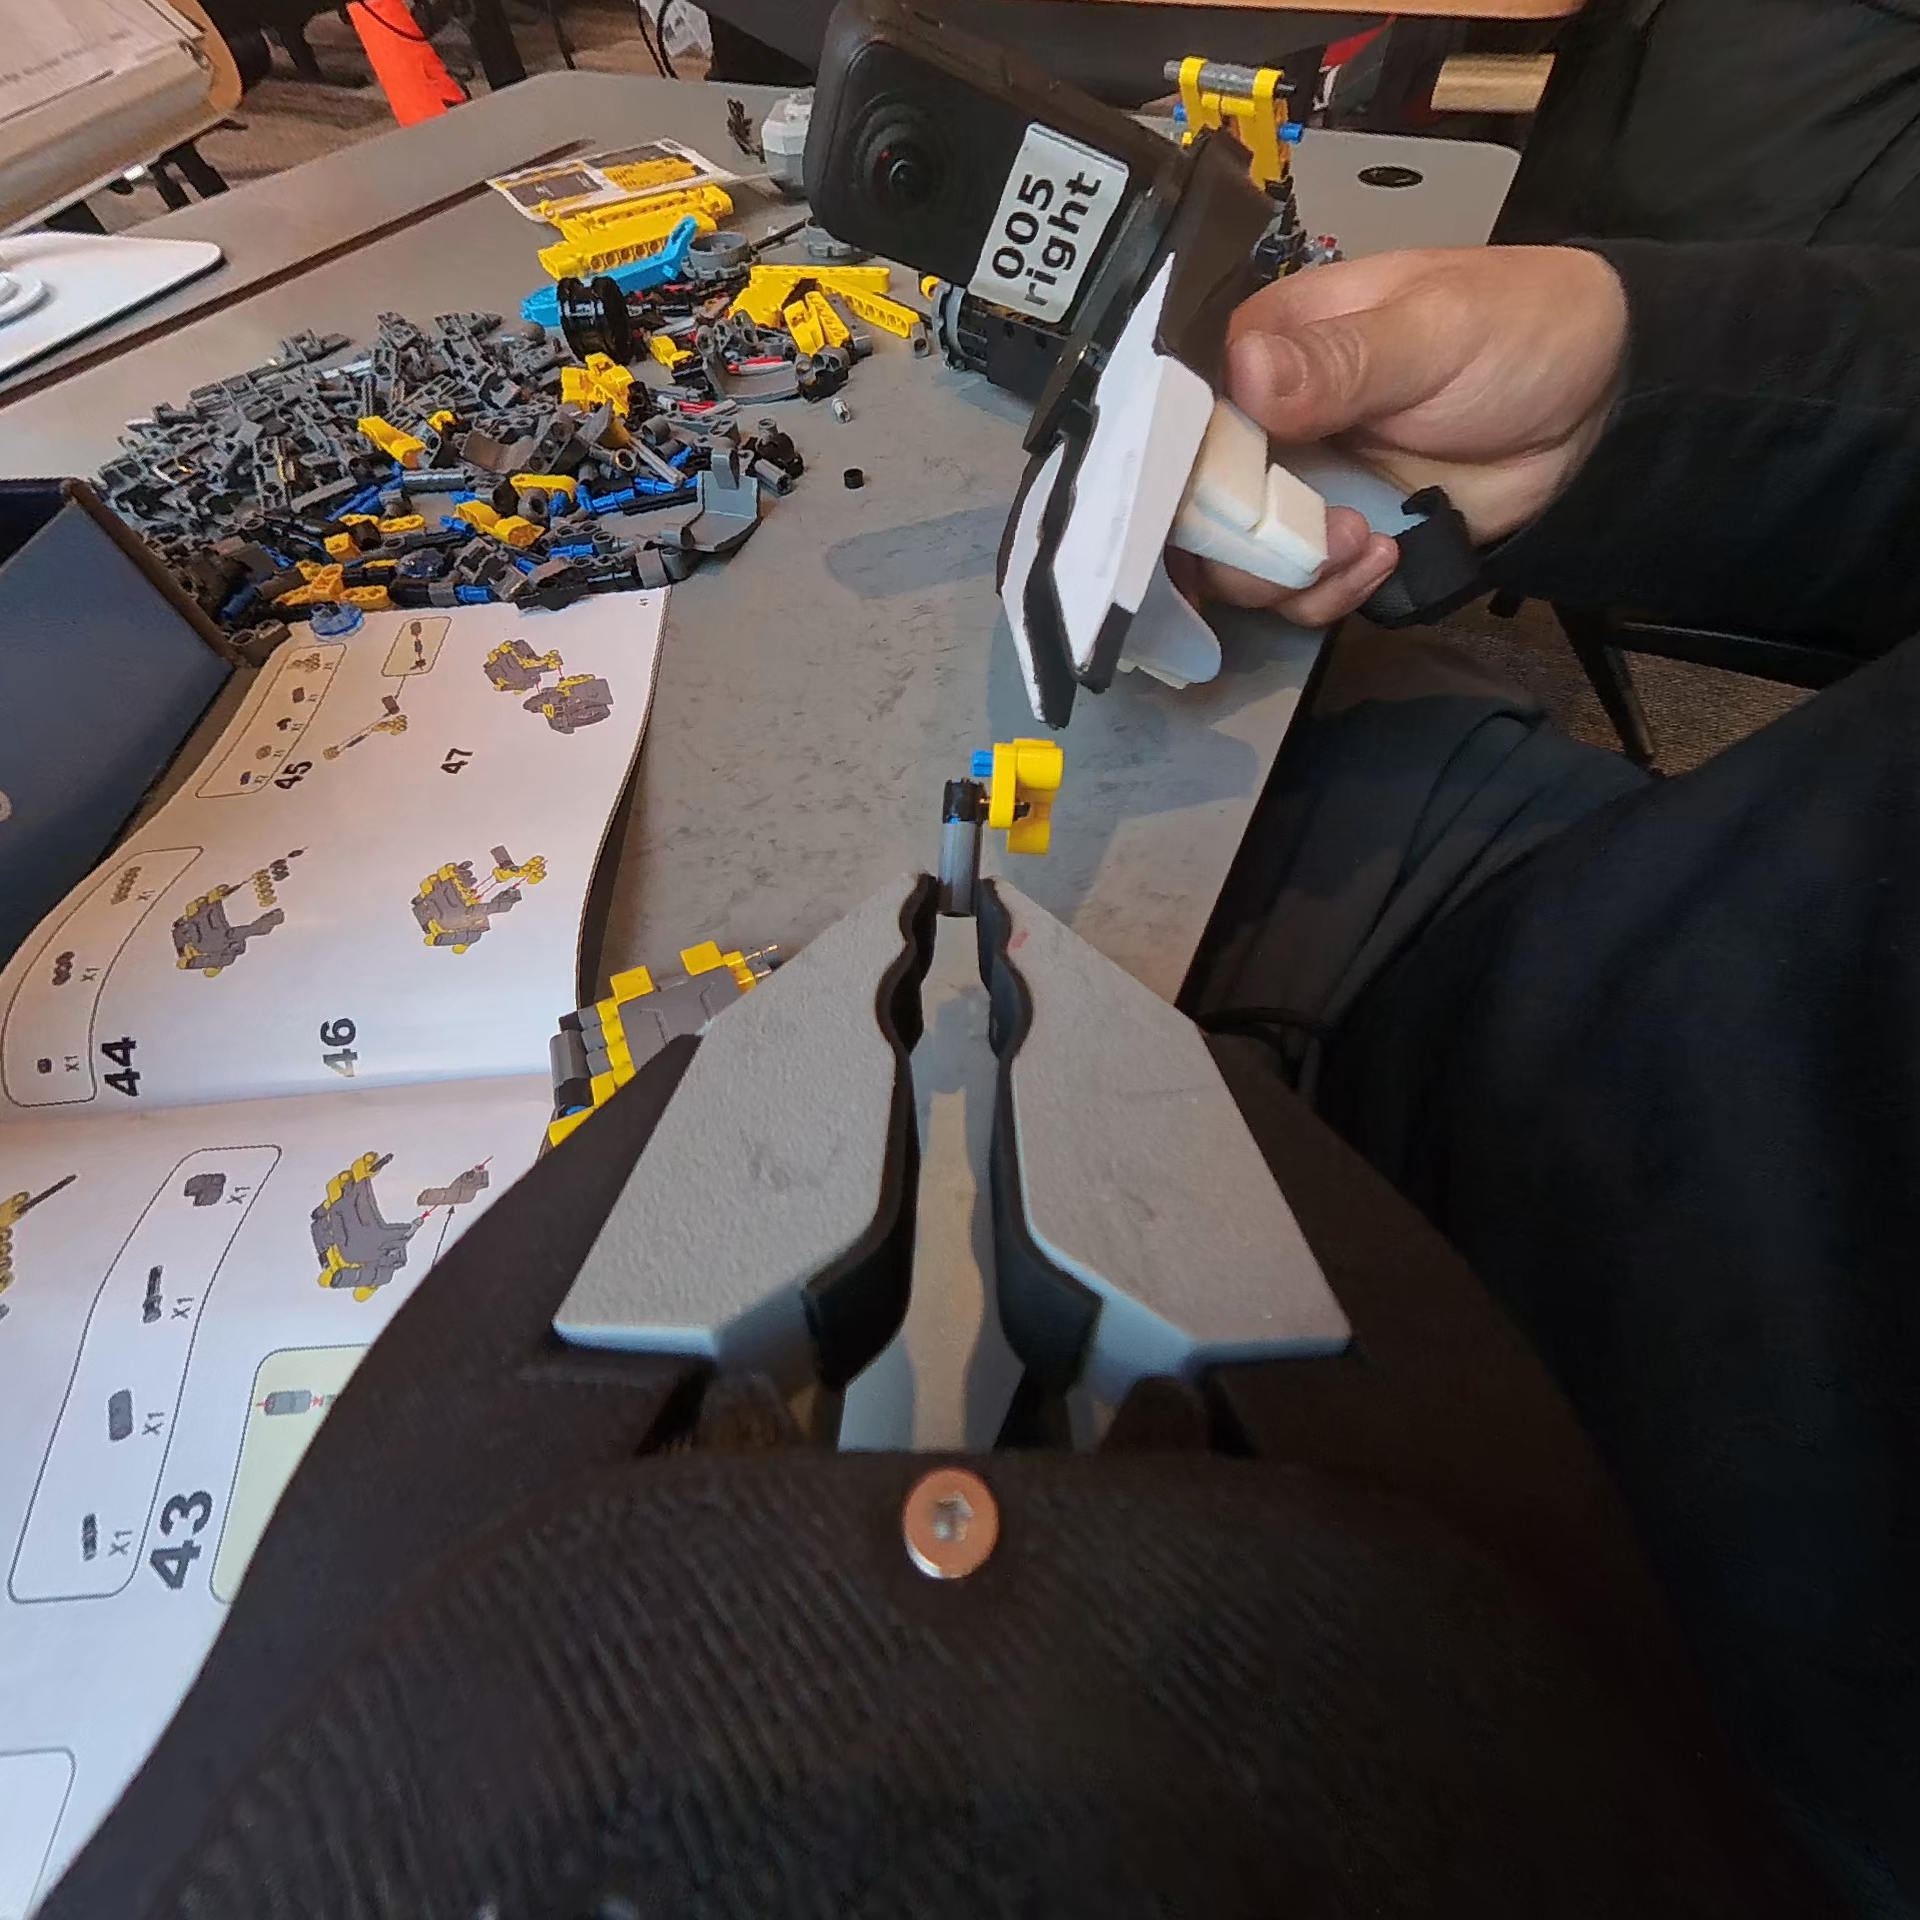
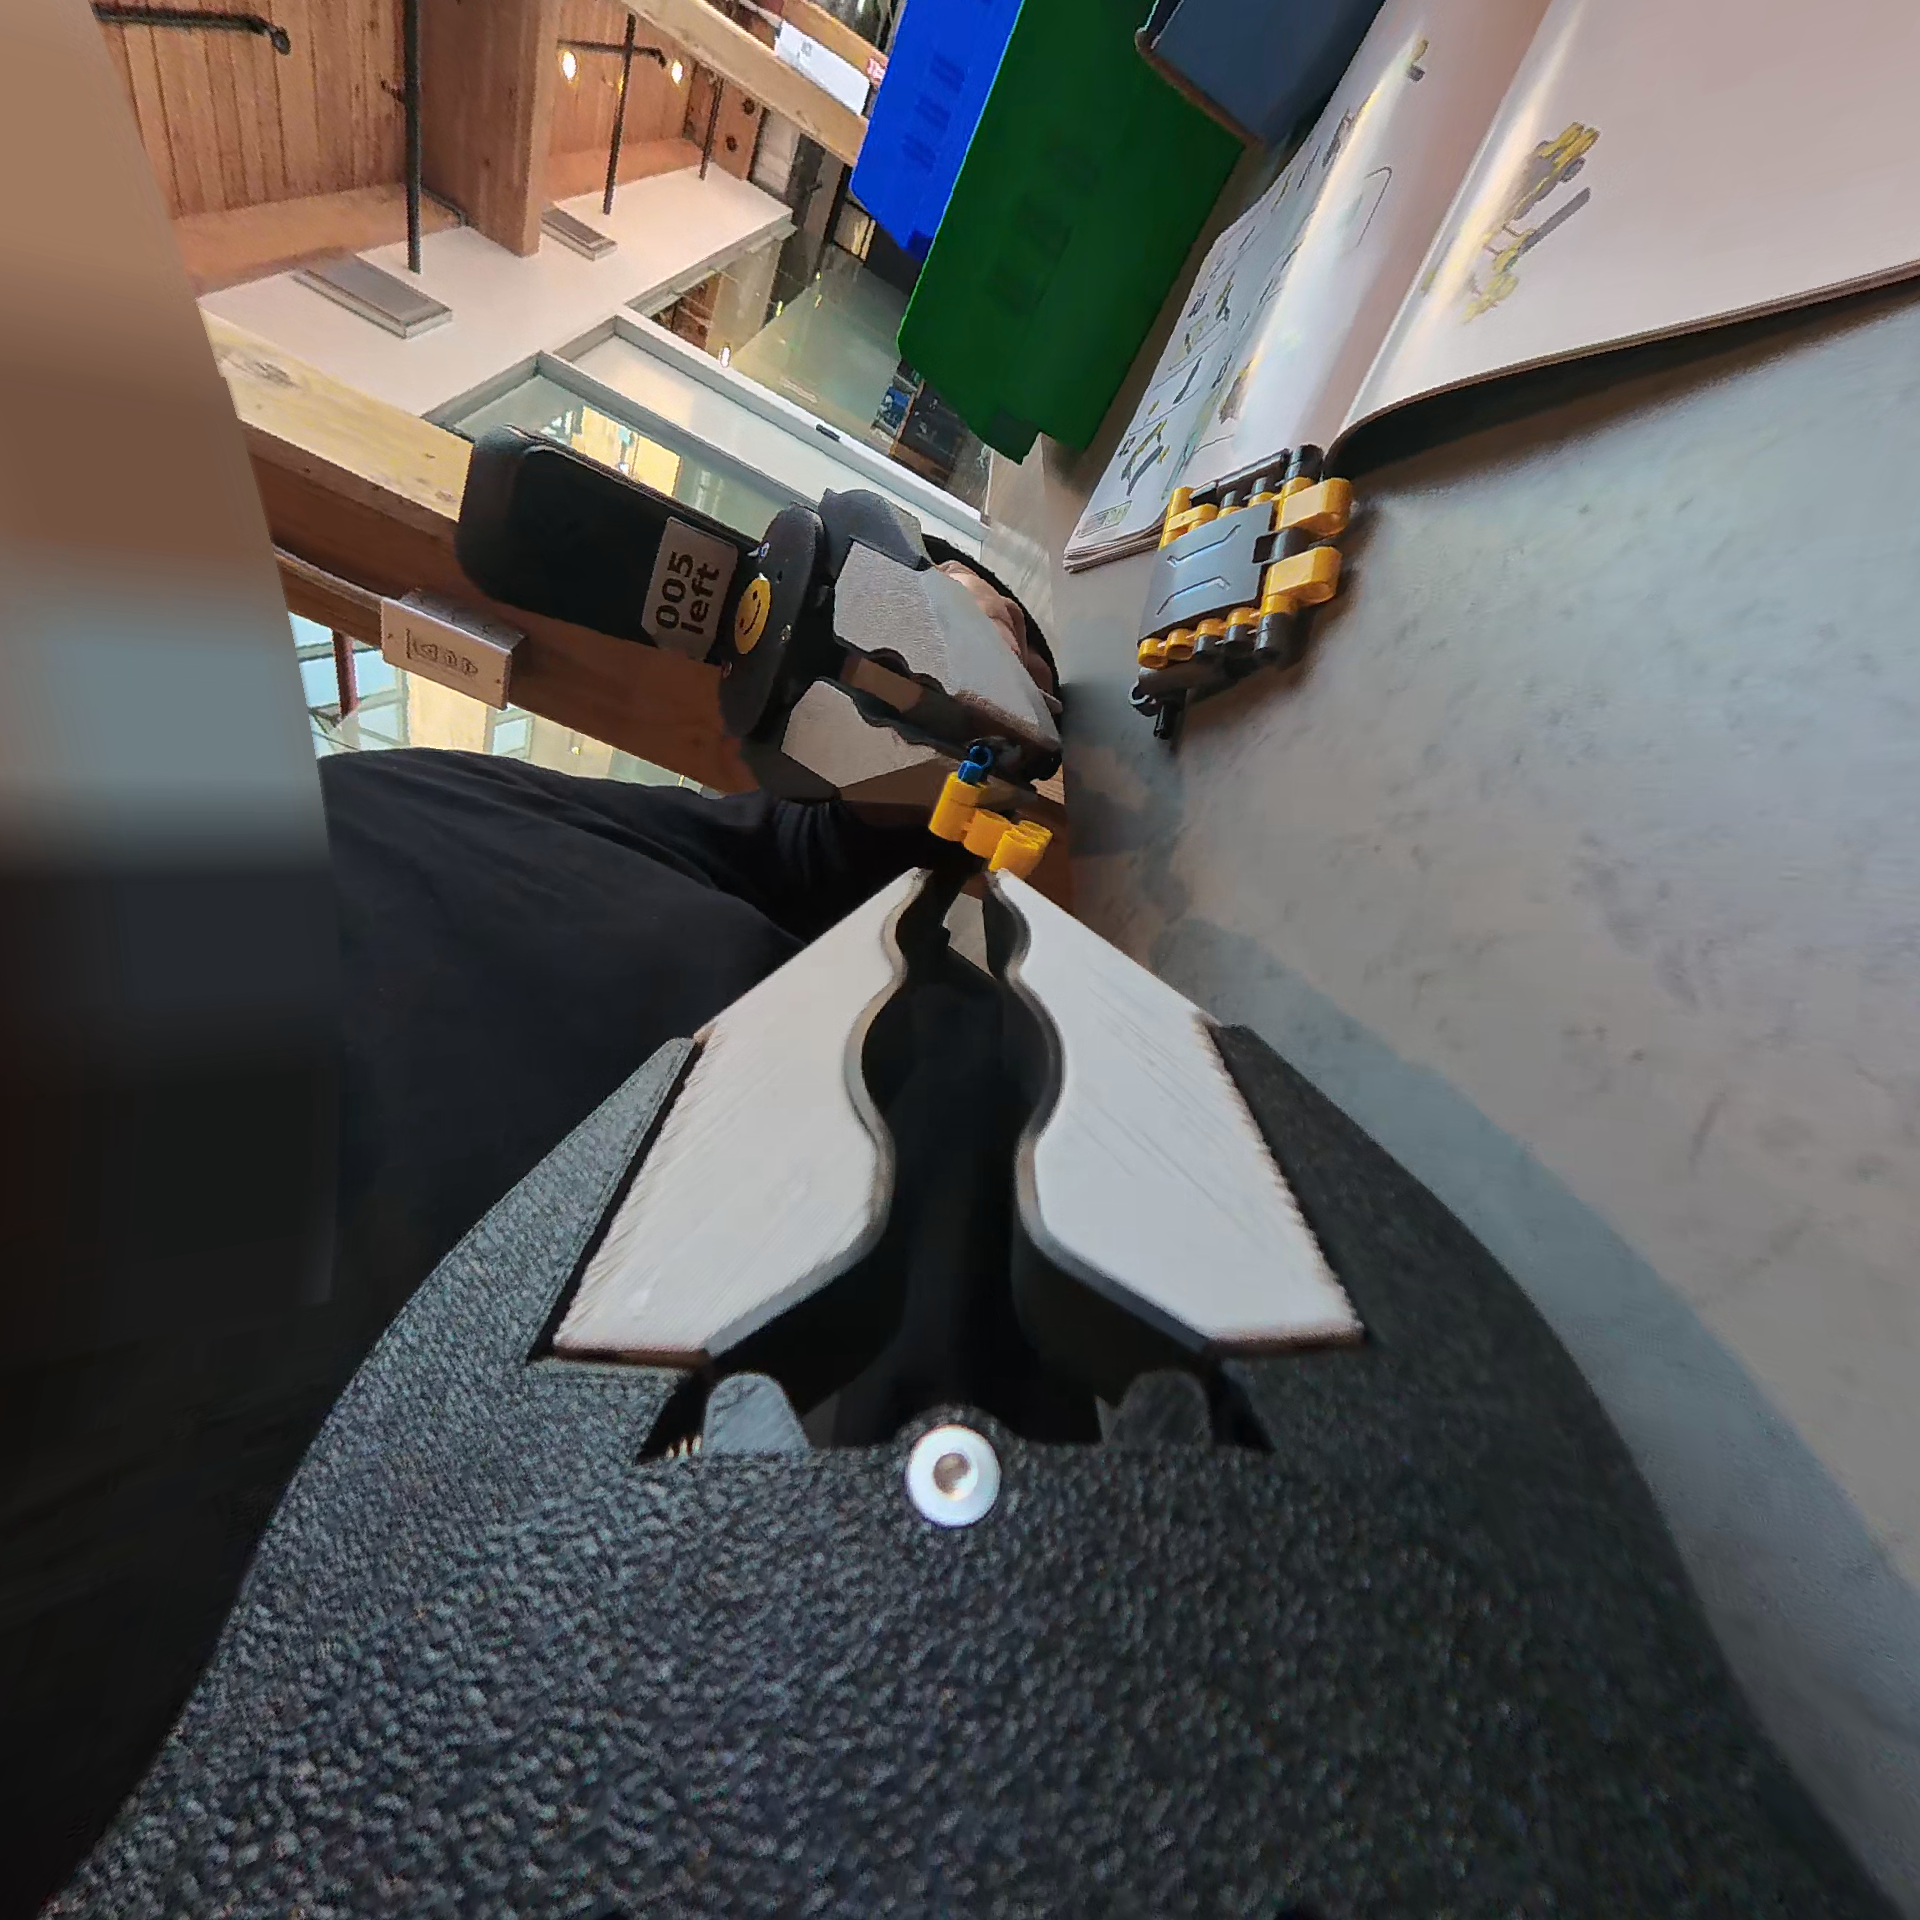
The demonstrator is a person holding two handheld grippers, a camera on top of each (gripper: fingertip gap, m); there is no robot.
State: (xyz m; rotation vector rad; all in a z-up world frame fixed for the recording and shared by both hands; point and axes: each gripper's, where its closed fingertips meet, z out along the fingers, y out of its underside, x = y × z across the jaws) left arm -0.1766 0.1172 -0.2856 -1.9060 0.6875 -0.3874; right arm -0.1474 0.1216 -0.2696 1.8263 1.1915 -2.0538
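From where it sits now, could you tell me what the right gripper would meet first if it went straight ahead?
Most likely the small yellow piece, just beyond the right gripper; the left gripper holds its grey shaft. Depth is uncertain.

Looks like a shared office or makerspace-type room, not anyone's home. A grey work table (image 1: 831,644) is sitting under a big heap of loose building-toy pieces (image 1: 416,468), with an open instruction booklet (image 1: 343,831) lying beside it. The right wrist view is showing exposed timber beams (image 2: 488,114), interior glass panels (image 2: 644,436), and blue (image 2: 935,114) and green bins (image 2: 1060,229) standing further back.
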